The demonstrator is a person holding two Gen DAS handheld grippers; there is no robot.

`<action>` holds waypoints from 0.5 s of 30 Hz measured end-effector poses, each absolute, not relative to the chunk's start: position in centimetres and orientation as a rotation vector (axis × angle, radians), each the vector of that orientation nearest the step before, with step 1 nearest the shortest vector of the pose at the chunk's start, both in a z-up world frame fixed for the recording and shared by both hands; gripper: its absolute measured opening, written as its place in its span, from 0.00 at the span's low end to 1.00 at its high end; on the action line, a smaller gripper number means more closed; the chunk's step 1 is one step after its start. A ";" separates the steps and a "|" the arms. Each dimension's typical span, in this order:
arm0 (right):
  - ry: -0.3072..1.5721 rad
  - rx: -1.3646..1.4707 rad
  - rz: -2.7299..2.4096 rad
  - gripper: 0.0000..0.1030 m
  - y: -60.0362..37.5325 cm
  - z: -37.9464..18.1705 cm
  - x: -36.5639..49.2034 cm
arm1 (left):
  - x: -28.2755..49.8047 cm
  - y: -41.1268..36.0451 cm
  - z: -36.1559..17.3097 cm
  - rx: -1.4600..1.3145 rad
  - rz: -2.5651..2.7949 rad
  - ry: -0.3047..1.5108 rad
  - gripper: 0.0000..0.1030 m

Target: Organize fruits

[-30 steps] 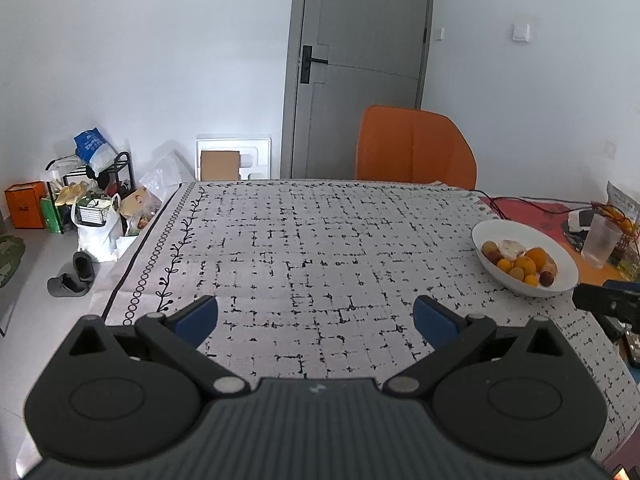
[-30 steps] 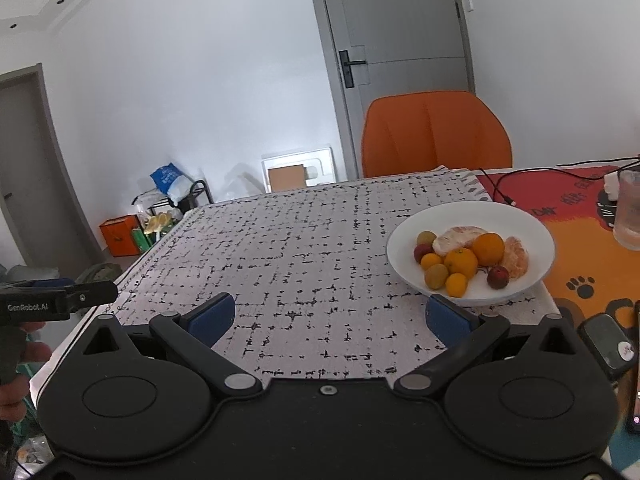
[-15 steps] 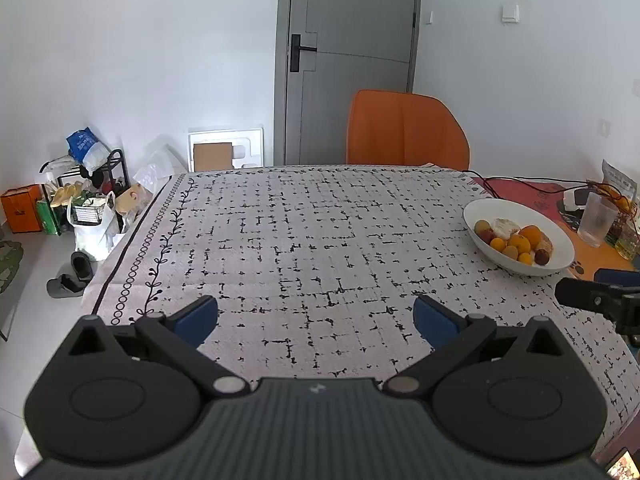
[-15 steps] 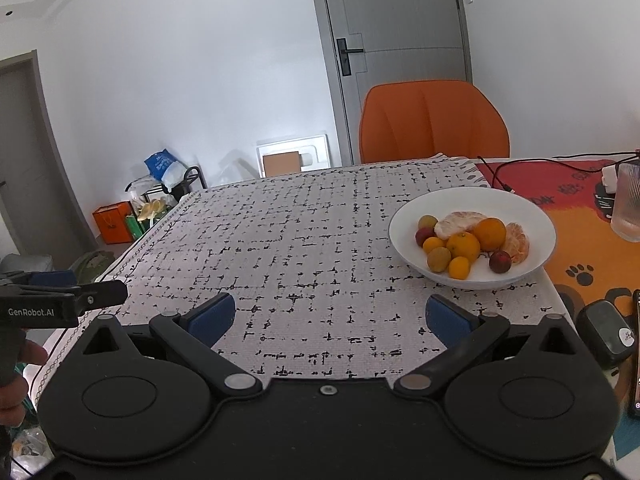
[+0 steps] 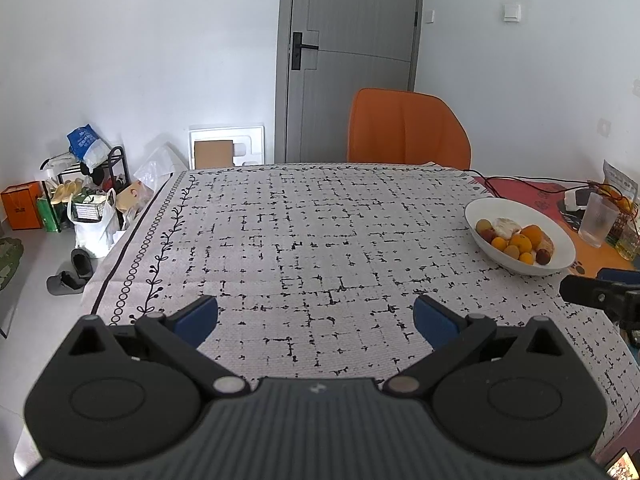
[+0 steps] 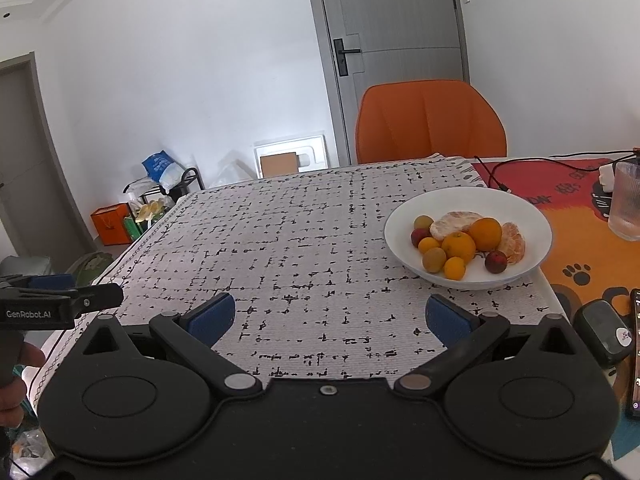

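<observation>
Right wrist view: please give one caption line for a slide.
Open right gripper above patterned tablecloth, white bowl of fruit ahead.

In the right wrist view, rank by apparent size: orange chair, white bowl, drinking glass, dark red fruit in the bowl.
1. orange chair, though farthest away
2. white bowl
3. drinking glass, partly cut off by the frame edge
4. dark red fruit

glass and phone cut off by right wrist view's edge.

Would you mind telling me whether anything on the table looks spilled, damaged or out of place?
Nothing looks spilled or damaged. The only oddity: two peeled citrus pieces lie bare among whole fruits in the white bowl.
</observation>
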State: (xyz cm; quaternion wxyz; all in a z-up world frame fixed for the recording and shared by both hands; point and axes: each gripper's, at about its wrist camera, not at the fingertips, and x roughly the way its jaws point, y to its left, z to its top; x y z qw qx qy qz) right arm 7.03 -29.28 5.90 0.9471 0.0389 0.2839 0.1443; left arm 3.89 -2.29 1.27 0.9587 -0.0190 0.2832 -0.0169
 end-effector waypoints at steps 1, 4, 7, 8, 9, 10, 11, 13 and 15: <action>0.578 0.079 0.293 1.00 -29.3 5.9 7.0 | 3.9 -2.2 1.3 -0.039 -0.033 0.575 1.00; 0.579 0.079 0.292 1.00 -29.3 5.9 7.0 | 4.0 -2.2 1.3 -0.040 -0.033 0.576 1.00; 0.580 0.080 0.291 1.00 -29.3 5.9 7.0 | 4.0 -2.2 1.3 -0.040 -0.033 0.576 1.00; 0.580 0.080 0.292 1.00 -29.3 5.9 7.0 | 4.0 -2.2 1.3 -0.040 -0.033 0.575 1.00; 0.580 0.080 0.292 1.00 -29.3 5.9 7.0 | 4.0 -2.2 1.3 -0.040 -0.033 0.575 1.00; 0.580 0.079 0.291 1.00 -29.3 5.9 7.0 | 4.0 -2.2 1.3 -0.040 -0.033 0.576 1.00; 0.580 0.079 0.291 1.00 -29.4 5.9 7.1 | 4.0 -2.2 1.3 -0.041 -0.033 0.575 1.00; 0.579 0.080 0.290 1.00 -29.4 5.9 7.1 | 4.0 -2.1 1.3 -0.042 -0.033 0.575 1.00; 0.580 0.081 0.288 1.00 -29.5 5.8 7.1 | 3.9 -2.0 1.3 -0.042 -0.032 0.575 1.00</action>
